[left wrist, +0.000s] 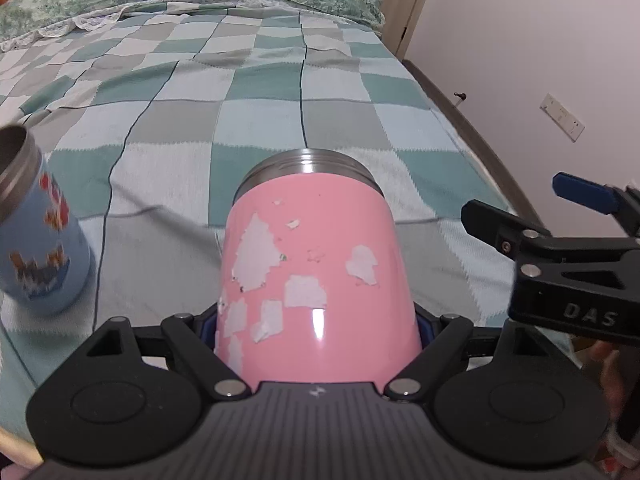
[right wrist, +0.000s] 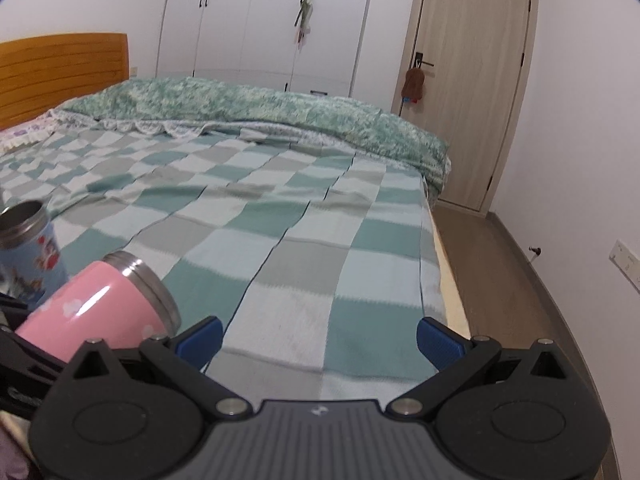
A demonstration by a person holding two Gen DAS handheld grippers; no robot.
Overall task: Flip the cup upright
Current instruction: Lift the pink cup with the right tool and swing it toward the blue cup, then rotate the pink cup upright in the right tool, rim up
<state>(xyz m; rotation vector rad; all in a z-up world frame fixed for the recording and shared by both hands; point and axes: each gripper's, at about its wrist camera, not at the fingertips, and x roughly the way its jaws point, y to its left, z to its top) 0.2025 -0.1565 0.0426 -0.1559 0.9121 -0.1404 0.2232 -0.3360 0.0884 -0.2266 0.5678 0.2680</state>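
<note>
Left gripper [left wrist: 318, 320] clamped on the pink steel tumbler with peeling white sticker patches [left wrist: 312, 276], blue pads pressed against both sides of its lower body. The tumbler lies along the fingers, silver threaded rim pointing away from the camera and raised; from the right wrist view it tilts with the rim up and to the right [right wrist: 104, 304], apparently lifted off the bed rather than resting on it, though the contact underneath is hidden. Right gripper [right wrist: 318, 340] stands wide apart, nothing between its blue pads; it shows at the right edge of the left wrist view [left wrist: 576, 220], just beside the tumbler. A second cup, light blue with cartoon print and a steel mouth [left wrist: 40, 236], stands mouth up on the bed to the left, near the pink one but apart from it. Beneath everything, a teal, grey and white checked blanket [right wrist: 304, 240], with a green patterned quilt [right wrist: 280, 112] bunched along the far side.
</note>
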